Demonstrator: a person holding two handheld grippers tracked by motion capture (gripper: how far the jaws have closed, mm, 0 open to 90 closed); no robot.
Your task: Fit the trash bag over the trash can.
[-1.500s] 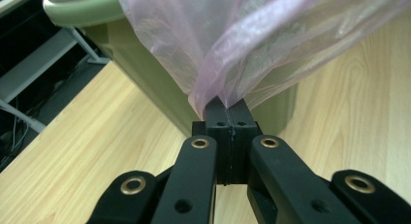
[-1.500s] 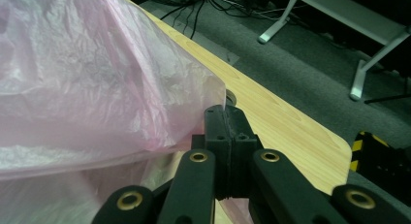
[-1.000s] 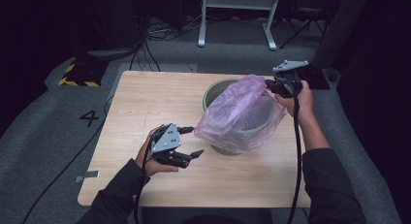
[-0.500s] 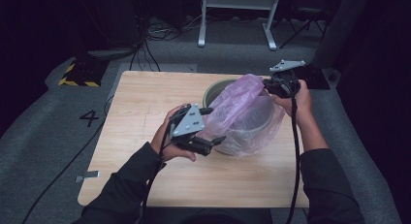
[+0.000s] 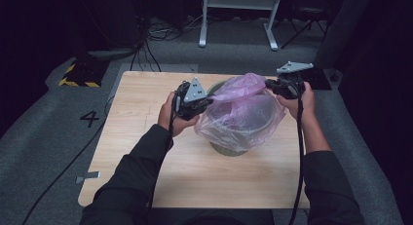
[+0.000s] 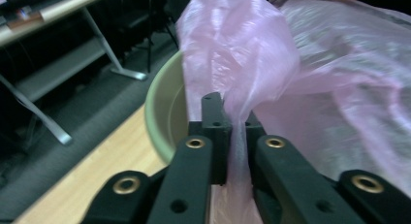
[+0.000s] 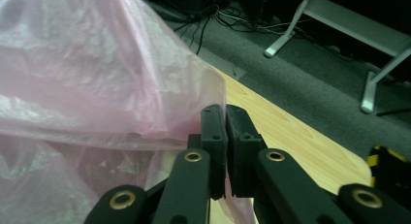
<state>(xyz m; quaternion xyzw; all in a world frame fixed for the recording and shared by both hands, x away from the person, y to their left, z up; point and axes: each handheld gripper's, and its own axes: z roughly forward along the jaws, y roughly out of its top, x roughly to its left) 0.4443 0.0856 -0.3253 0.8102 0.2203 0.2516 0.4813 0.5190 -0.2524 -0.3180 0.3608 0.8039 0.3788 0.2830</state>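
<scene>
- The left gripper [image 6: 231,132] has its jaws pinched together on a fold of the pink plastic bag [image 6: 300,88]; they have just been closing, and a thin strip of the film runs down between the pads.
- In the high view the left gripper [image 5: 210,102] sits at the left side of the green bucket [image 5: 229,148], touching the bag where it drapes over the bucket's rim, with its grey three-cornered plate on top.
- The left hand [image 5: 170,115] wraps the gripper body just left of the bucket, its dark sleeve running back toward the near table edge.
- The right gripper [image 7: 226,122] has its jaws pressed together on the edge of the same bag [image 7: 97,73], the film caught between the pads.
- In the high view the right gripper [image 5: 269,84] is at the bucket's far right side, level with the bag's top, and the right hand [image 5: 294,101] holds it just right of the bucket.
- The pink plastic bag [image 5: 241,110] lies over the bucket, stretched between the two grippers, its top bunched above the rim and its loose sides hanging down outside the bucket wall.
- The bucket's pale green rim [image 6: 162,112] shows just left of the left gripper's pads.
- The bucket stands upright on the wooden table [image 5: 146,137], toward its far right part.
- Cables [image 5: 146,54] lie on the grey floor beyond the bucket.
</scene>
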